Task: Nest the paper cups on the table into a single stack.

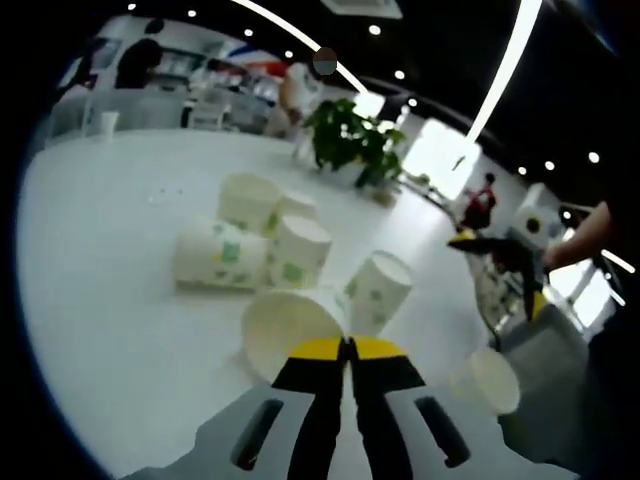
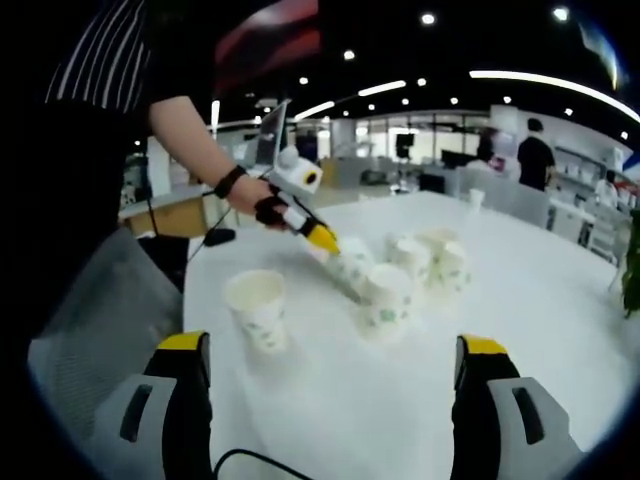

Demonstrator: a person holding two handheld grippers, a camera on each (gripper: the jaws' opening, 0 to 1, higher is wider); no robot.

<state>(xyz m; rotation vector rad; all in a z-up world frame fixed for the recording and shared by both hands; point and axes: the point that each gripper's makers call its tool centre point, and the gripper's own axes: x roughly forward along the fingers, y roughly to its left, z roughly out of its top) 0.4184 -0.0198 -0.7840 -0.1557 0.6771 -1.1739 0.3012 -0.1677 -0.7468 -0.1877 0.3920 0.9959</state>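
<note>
Left tongs pinch the rim of a tipped paper cup on the white bench; right tongs hang spread and empty.

In the left gripper view the left tongs (image 1: 347,349) are pressed together on the rim of the tipped cup (image 1: 292,328), whose open mouth faces the camera. Just beyond it an upside-down cup (image 1: 379,289) stands on the bench (image 1: 110,250), and further off a cluster of cups (image 1: 255,238) sits close together, one lying on its side. A lone upright cup (image 1: 494,380) stands to the right, near the bench edge. In the right gripper view the right tongs (image 2: 335,375) are wide apart, nothing between them, above the bench; the lone upright cup (image 2: 258,310) is ahead on the left, apart from the cluster (image 2: 425,262). A person's hand (image 2: 250,197) holds the left tongs (image 2: 325,240) against the tipped cup (image 2: 352,266). A potted plant (image 1: 352,140) stands at the far bench edge.
</note>
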